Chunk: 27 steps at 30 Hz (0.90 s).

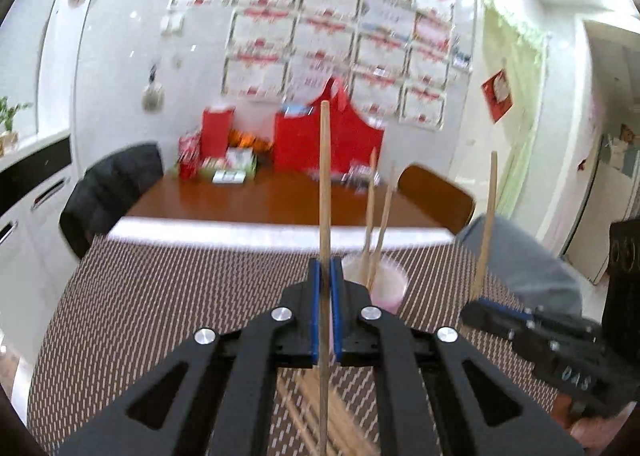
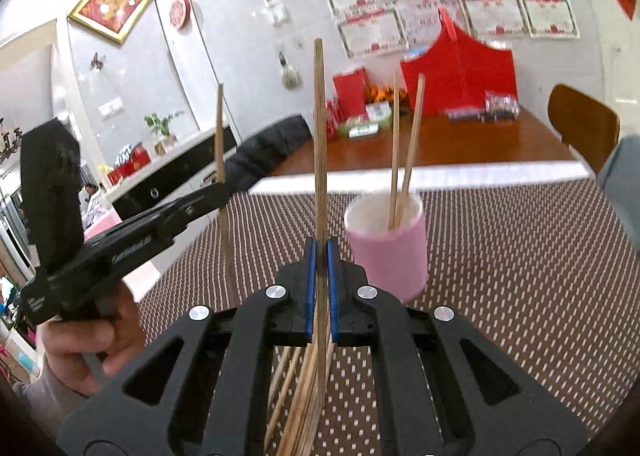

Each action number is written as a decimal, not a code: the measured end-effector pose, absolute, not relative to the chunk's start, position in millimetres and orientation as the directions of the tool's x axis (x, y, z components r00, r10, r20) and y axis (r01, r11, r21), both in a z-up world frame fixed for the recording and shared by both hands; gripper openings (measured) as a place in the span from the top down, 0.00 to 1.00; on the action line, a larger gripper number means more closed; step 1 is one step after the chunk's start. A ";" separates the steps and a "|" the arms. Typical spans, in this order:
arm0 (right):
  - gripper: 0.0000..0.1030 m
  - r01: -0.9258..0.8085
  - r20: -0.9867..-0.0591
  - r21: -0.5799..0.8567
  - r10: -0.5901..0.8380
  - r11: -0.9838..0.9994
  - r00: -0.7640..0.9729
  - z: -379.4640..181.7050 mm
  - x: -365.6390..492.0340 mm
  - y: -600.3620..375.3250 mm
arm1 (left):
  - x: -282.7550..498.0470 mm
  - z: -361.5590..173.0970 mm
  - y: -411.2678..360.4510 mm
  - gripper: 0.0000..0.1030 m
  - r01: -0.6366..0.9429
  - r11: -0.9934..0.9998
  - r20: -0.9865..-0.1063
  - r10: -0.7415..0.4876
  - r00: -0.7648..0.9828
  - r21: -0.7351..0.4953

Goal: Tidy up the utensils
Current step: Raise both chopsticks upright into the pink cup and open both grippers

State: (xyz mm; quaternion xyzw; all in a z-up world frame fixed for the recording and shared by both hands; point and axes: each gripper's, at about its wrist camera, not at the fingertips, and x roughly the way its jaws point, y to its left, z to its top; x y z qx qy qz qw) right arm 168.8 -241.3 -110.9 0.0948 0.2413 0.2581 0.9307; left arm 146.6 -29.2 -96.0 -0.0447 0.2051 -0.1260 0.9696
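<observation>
My left gripper [image 1: 325,264] is shut on a wooden chopstick [image 1: 324,183] that stands upright. It also shows in the right wrist view [image 2: 224,187], holding its chopstick [image 2: 220,127]. My right gripper [image 2: 320,244] is shut on another upright chopstick [image 2: 319,127]; it also shows in the left wrist view [image 1: 476,306] with its chopstick [image 1: 488,215]. A pink cup [image 2: 386,244] with two chopsticks [image 2: 408,151] in it stands on the mat just ahead and right of the right gripper. The cup [image 1: 386,288] sits right of the left gripper. Several loose chopsticks [image 2: 304,388] lie below the grippers.
A brown dotted placemat [image 2: 520,256] covers the near table. Beyond it is a wooden table [image 1: 260,199] with red bags [image 1: 328,143] and boxes. A dark chair [image 1: 112,183] stands at the left, a wooden chair [image 1: 436,195] at the right.
</observation>
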 end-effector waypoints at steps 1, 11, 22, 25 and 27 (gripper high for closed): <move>0.95 -0.436 -0.388 0.298 0.525 0.849 0.757 -105.2 171.0 -242.3 | 150.4 -86.2 -32.1 0.95 0.238 0.962 -0.360 -0.271 0.893 -0.135; 0.95 -0.417 -0.263 0.264 0.481 0.870 0.836 -34.7 225.1 -255.6 | 205.1 -33.5 -65.3 0.95 0.317 0.936 -0.212 -0.345 0.914 -0.155; 0.94 -0.368 -0.301 0.274 0.443 0.888 0.844 -53.1 281.2 -257.3 | 253.8 -58.6 -87.1 0.95 0.318 0.938 -0.242 -0.343 0.908 -0.138; 0.94 -0.356 -0.325 0.287 0.440 0.889 0.837 -64.7 288.8 -258.5 | 258.8 -71.2 -87.0 0.95 0.315 0.939 -0.268 -0.341 0.901 -0.136; 0.93 -0.343 -0.346 0.293 0.434 0.892 0.832 -72.7 292.0 -259.1 | 259.4 -75.4 -87.0 0.95 0.311 0.942 -0.281 -0.335 0.899 -0.128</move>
